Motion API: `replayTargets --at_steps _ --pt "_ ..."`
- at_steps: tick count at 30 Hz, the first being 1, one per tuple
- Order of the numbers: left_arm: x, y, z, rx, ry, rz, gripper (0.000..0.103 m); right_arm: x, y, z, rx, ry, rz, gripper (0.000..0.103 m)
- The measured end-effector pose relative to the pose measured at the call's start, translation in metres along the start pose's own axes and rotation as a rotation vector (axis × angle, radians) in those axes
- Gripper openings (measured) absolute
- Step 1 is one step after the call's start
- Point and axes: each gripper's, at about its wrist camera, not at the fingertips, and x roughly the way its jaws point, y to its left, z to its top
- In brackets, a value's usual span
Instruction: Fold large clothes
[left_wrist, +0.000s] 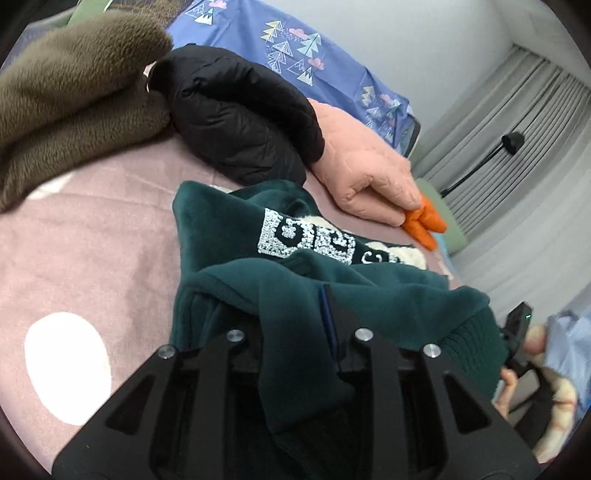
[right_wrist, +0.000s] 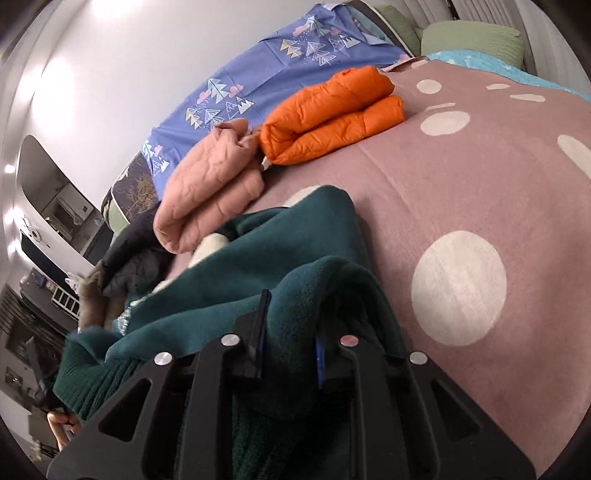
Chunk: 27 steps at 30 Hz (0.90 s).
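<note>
We're over the bed, and on the far left of the left wrist view sits a brown fleecy garment (left_wrist: 70, 92), bunched up on the mauve bedspread (left_wrist: 103, 236) with its white spots. Next along, a black quilted jacket (left_wrist: 236, 118) lies folded, touching the brown one, and just beside it a pink quilted jacket (left_wrist: 365, 173) with a sliver of the orange jacket (left_wrist: 424, 225) poking out past it. Behind them all runs a blue sheet printed with little trees (left_wrist: 295, 48).

Front and centre is our dark green sweatshirt (left_wrist: 295, 295), heaped on the bedspread with a white printed panel showing on the upper layer. Our left gripper (left_wrist: 295, 332) has a fold of that green cloth between its fingers, the cloth draping down over the frame; one finger is buried, so we can't quite tell how firmly it bites, though the cloth fills the narrow gap. At the right edge a hand (left_wrist: 532, 369) holds the other tool.

Over to the right wrist view: the green sweatshirt (right_wrist: 280, 258) again, lying in front of the pink jacket (right_wrist: 207, 192) and the orange jacket (right_wrist: 332, 114), which is folded double. Our right gripper (right_wrist: 291, 332) is pinching a thick wad of green fleece, both fingers pressed into it. To the right, open spotted bedspread (right_wrist: 480, 177).
</note>
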Motion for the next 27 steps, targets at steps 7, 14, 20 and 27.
replayTargets --at_steps 7,14,20,27 --pt "-0.042 -0.014 -0.015 0.019 -0.019 -0.099 0.053 -0.033 0.011 -0.001 -0.041 0.022 0.076 0.047" --pt "-0.092 -0.035 -0.048 0.081 -0.047 -0.155 0.079 -0.089 0.034 -0.032 -0.179 0.018 0.130 0.070" --pt "-0.104 -0.041 -0.075 0.050 0.046 -0.305 0.079 -0.099 0.038 -0.053 -0.184 0.061 0.186 0.070" --pt "-0.050 -0.076 -0.063 0.129 0.152 -0.344 0.048 -0.077 0.075 -0.052 -0.286 0.147 0.294 0.070"
